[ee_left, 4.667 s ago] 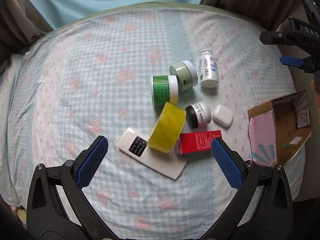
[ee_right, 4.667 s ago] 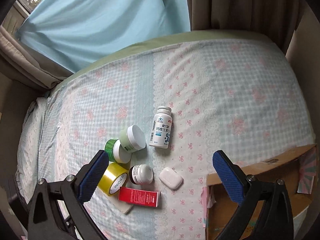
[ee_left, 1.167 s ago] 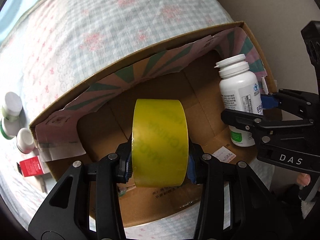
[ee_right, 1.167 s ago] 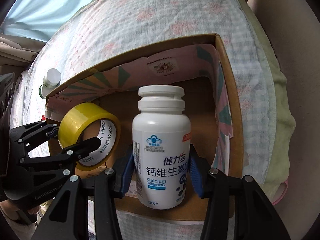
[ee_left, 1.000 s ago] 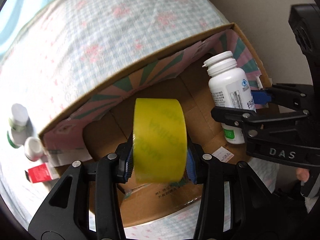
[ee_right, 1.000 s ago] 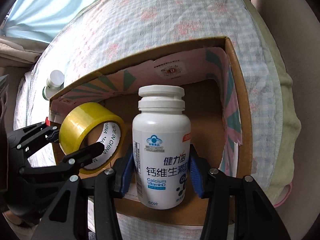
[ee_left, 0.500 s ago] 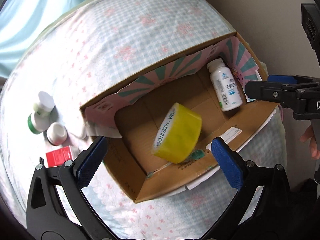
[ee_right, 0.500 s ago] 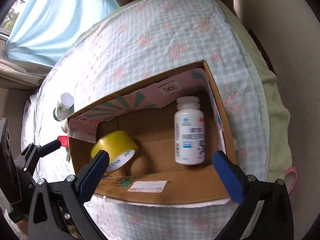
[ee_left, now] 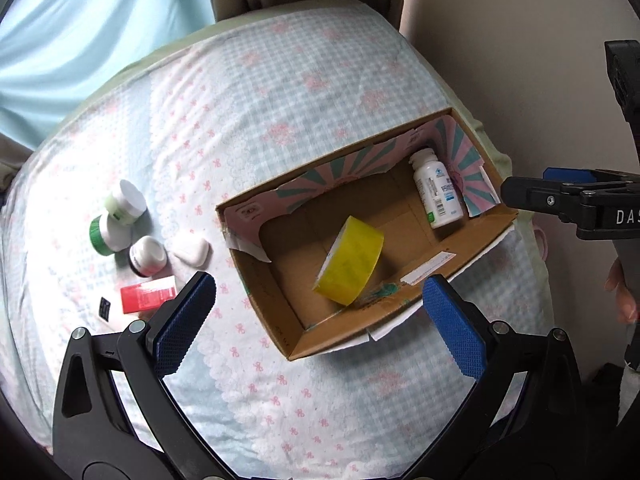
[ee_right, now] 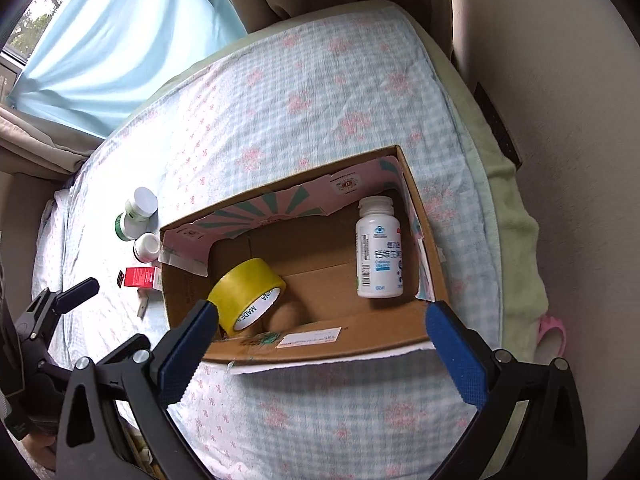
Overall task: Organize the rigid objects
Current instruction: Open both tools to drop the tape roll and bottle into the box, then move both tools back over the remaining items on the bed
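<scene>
Cardboard box [ee_left: 276, 332]: open-topped, lying on the bedspread [ee_left: 280, 80], right of centre in the left wrist view; pink and green striped paper lines its far wall.

Yellow tape roll [ee_left: 352, 260]: inside the box, toward its left end, tilted on edge against the near wall. In the right wrist view it [ee_right: 244, 292] shows its white core with printed letters.

White pill bottle [ee_left: 436, 192]: inside the box at its right end, lying on its side, cap toward the far wall, well apart from the tape. In the right wrist view it [ee_right: 378, 252] lies close beside the right wall.

Left gripper [ee_left: 318, 320]: jaws spread wide, having just been opening, nothing between the blue pads; it hangs above the near edge of the box.

Right gripper [ee_right: 320, 344]: likewise spread wide after just opening, holding nothing, above the near wall of the box. Its black frame also shows at the right edge of the left wrist view.

Still out on the bedspread, left of the box:
- two green jars with white lids [ee_left: 116, 220], touching each other;
- small dark jar with white lid [ee_left: 148, 256], just below them;
- white earbud case [ee_left: 192, 250], beside the dark jar;
- red carton [ee_left: 148, 294], lower left, lying over a white remote [ee_left: 105, 308], mostly hidden.

Light blue curtain [ee_right: 120, 40]: upper left, behind the bed.
</scene>
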Demonstrator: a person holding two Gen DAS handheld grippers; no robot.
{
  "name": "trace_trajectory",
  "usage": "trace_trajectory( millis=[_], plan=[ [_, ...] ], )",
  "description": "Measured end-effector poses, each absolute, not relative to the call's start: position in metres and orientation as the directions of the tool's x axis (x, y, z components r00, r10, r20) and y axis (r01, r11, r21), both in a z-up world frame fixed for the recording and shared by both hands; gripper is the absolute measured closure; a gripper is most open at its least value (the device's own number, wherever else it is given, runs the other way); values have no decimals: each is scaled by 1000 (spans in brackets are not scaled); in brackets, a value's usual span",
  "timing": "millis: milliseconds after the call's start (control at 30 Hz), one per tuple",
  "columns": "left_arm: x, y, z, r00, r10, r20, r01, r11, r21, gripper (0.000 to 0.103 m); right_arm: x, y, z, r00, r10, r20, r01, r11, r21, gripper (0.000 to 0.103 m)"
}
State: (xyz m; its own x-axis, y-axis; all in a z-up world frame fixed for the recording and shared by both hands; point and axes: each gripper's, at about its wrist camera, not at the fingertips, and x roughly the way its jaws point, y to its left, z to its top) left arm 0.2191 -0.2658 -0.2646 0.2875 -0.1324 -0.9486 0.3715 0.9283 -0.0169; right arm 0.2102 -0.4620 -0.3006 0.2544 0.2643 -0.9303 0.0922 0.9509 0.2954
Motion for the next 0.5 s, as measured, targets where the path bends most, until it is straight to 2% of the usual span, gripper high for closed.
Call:
trace_trajectory(
  millis=[233, 500],
  plan=[
    [185, -220, -219, 349, -133, -928, 300, 954, -23, 0, 196, -434, -258, 309, 241, -920, 54, 961, 270, 0],
    [141, -132, -175, 439, -84, -894, 195, 981, 4, 0, 168, -376, -201, 399, 236, -886, -22, 968, 248, 0]
  ],
)
